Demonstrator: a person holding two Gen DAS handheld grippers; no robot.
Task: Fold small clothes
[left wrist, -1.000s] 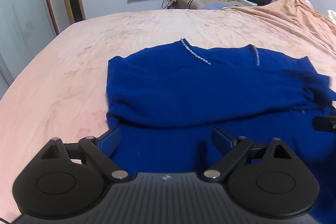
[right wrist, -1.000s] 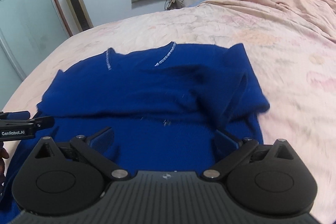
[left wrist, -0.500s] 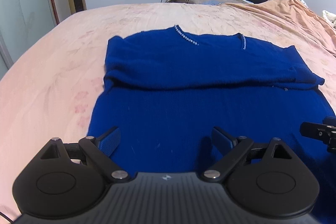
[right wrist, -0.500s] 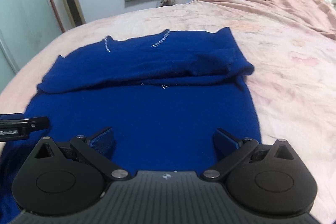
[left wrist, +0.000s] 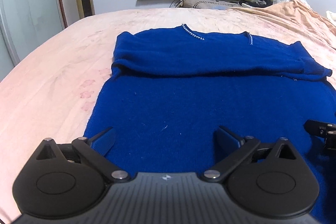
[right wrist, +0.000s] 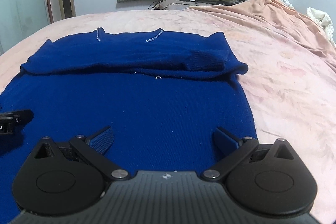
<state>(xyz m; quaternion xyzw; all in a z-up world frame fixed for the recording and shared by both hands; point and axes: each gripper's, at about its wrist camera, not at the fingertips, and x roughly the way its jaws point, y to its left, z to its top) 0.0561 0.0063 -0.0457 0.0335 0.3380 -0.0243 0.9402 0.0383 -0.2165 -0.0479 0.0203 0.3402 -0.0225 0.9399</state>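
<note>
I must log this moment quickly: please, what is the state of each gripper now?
Left gripper: open, holding nothing, over the near part of the blue sweater.
Right gripper: open, holding nothing, over the same sweater.

Bed (left wrist: 52,68) covered by pale pink floral sheet. Blue sweater (left wrist: 210,102) lies flat on it, sleeves folded across chest. Rumpled peach blanket (right wrist: 273,14) at far right, pillow (left wrist: 201,4) near headboard.
</note>
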